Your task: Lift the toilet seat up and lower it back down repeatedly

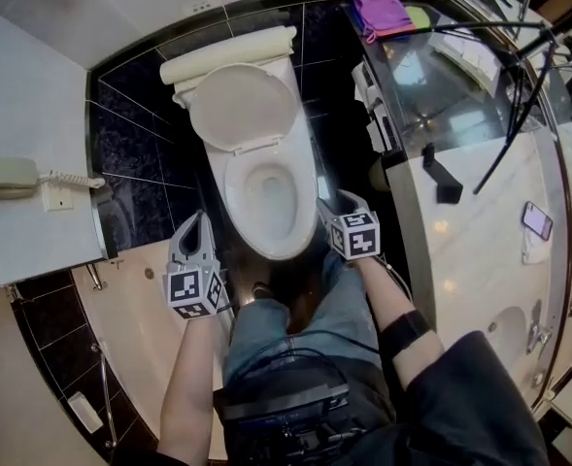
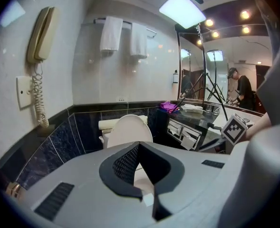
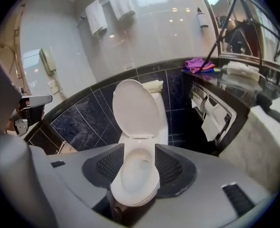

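White and glossy, the toilet lid [image 1: 242, 105] stands raised on its hinge and leans back against the tank [image 1: 225, 56], with its smooth inner face turned toward the person. Below it the bowl [image 1: 269, 202] lies open. I cannot tell whether a separate seat ring rests on its rim. The toilet sits against a wall of dark blue tiles [image 3: 90, 113], straight ahead of the person's knees.

The right gripper [image 1: 336, 204] hovers just beside the bowl's front right edge without touching it. In the right gripper view its jaws are spread wide, with only the distant bowl [image 3: 139, 175] showing in the gap and nothing on the pads. The left gripper [image 1: 201, 223] hangs near the bowl's front left side. In the left gripper view its jaws [image 2: 137, 145] are pressed together at the tips with nothing between them.

To the left, a beige wall phone [image 1: 4, 178] with a coiled cord hangs on the pale wall. Two white towels [image 2: 112, 33] hang on a rail above the toilet. To the right runs a dark counter [image 1: 431, 85] with a purple cloth [image 1: 383, 10] at its far end, and a black tripod [image 1: 519, 95] leans over it.
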Demonstrator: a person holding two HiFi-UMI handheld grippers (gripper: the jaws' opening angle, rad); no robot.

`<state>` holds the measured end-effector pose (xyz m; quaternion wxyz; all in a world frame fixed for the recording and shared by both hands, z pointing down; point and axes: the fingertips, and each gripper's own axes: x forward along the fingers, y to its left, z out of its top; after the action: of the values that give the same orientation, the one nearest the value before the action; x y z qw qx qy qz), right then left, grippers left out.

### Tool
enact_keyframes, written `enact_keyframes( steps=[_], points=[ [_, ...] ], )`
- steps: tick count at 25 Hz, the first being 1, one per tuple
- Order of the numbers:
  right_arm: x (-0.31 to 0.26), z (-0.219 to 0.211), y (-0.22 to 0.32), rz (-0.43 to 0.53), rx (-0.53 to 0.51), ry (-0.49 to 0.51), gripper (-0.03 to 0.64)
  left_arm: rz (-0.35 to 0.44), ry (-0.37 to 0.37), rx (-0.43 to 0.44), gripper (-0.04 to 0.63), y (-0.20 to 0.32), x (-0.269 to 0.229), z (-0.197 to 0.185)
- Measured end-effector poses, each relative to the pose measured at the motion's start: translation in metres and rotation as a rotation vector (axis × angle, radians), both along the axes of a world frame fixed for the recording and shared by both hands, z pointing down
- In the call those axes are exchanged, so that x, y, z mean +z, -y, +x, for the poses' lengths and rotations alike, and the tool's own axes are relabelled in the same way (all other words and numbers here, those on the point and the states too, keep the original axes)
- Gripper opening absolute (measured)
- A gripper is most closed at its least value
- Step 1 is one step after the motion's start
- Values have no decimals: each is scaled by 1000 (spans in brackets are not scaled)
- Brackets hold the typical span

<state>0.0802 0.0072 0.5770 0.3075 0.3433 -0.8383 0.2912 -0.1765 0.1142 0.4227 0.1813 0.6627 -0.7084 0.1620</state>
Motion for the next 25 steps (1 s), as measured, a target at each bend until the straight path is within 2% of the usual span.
enact_keyframes(
  steps=[5, 12, 17, 25],
  points=[
    [87, 17, -12, -151, 91, 34, 223, -3, 54, 63, 0, 9, 49, 9],
    [193, 33, -45, -317, 194, 73, 222, -30, 48, 90, 0, 11, 125, 20],
    [263, 41, -66, -386, 267, 64, 222, -52, 58, 109, 0, 13, 167, 28],
    [327, 26, -82, -472, 327, 140, 221, -79, 66, 160, 0, 16, 217, 44]
  ],
)
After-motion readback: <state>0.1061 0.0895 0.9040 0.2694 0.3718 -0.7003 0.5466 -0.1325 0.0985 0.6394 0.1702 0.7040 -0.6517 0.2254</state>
